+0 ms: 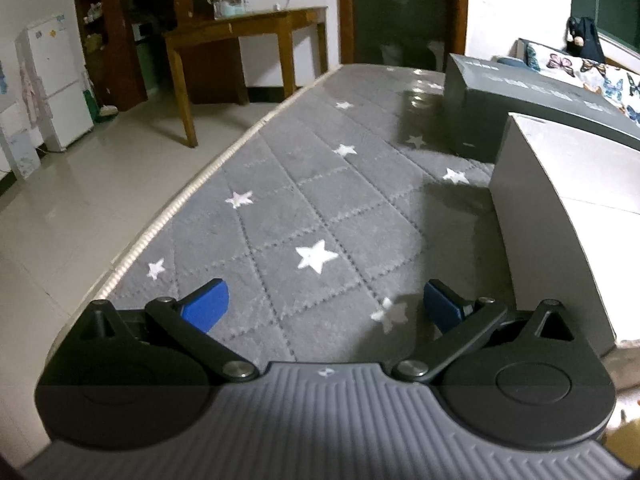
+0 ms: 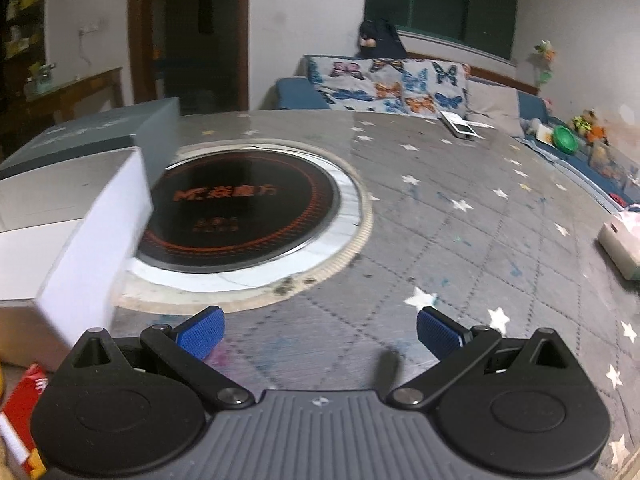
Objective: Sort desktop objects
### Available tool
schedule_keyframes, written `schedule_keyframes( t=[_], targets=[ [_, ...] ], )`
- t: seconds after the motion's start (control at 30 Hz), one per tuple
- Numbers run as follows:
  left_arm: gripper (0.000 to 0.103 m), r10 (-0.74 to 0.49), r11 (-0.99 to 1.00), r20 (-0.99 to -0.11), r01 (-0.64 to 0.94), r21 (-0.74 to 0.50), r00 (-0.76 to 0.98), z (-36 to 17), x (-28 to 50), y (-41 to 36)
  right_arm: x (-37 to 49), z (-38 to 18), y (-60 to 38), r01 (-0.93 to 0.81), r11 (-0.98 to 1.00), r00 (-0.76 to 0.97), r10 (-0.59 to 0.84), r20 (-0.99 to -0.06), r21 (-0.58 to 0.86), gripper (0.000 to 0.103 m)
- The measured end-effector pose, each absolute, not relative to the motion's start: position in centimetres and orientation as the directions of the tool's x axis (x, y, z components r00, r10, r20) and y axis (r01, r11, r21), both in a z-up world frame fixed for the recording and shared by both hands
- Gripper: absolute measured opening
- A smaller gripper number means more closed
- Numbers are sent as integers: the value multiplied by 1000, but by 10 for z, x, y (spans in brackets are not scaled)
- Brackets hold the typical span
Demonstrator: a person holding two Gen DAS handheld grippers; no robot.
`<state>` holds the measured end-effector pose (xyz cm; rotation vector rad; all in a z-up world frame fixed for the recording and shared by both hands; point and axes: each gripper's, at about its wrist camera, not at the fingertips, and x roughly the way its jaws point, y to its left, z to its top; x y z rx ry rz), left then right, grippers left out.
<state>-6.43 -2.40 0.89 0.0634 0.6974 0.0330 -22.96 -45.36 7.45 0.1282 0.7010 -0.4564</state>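
My left gripper (image 1: 326, 306) is open over the grey star-patterned table cover (image 1: 304, 200), nothing between its blue pads. To its right stands a white box (image 1: 560, 216), with a dark grey box (image 1: 520, 100) behind it. In the right wrist view, my right gripper (image 2: 320, 334) is open above the same cover (image 2: 460, 240), holding nothing. The white box (image 2: 72, 232) and the dark grey box (image 2: 100, 136) sit at its left. A red packet (image 2: 24, 404) peeks out at the bottom left. A pale tissue box (image 2: 620, 248) lies at the right edge, and a small white device (image 2: 460, 125) lies far back.
A round black induction hob (image 2: 244, 208) is set into the table centre. The table's left edge (image 1: 172, 216) drops to a tiled floor, with a wooden side table (image 1: 248, 36) and fridge (image 1: 56, 80) beyond. A butterfly-covered sofa (image 2: 400, 84) lies behind.
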Motion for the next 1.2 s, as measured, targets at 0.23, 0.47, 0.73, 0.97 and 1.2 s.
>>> schedule_keyframes(
  t=[0.23,0.47,0.73,0.97,1.2],
  targets=[
    [103,73,997,-627,-39,68,776,7,-58,-20,-223,64,-465,473,881,659,-371,-654,-23,103],
    [103,68,997,-619,-39,59,783,6,-50,-19,-219,62,-472,492,870,667,-374,-644,5,103],
    [103,61,998,-621,-46,40,781,5,-40,-19,-216,63,-477,494,869,665,-370,-649,12,103],
    [103,54,999,-621,-47,28,782,3,-36,-19,-216,63,-475,495,869,664,-372,-649,8,103],
    [103,58,998,-617,-51,29,785,2,-34,-20,-215,63,-475,495,869,664,-371,-649,10,103]
  ],
)
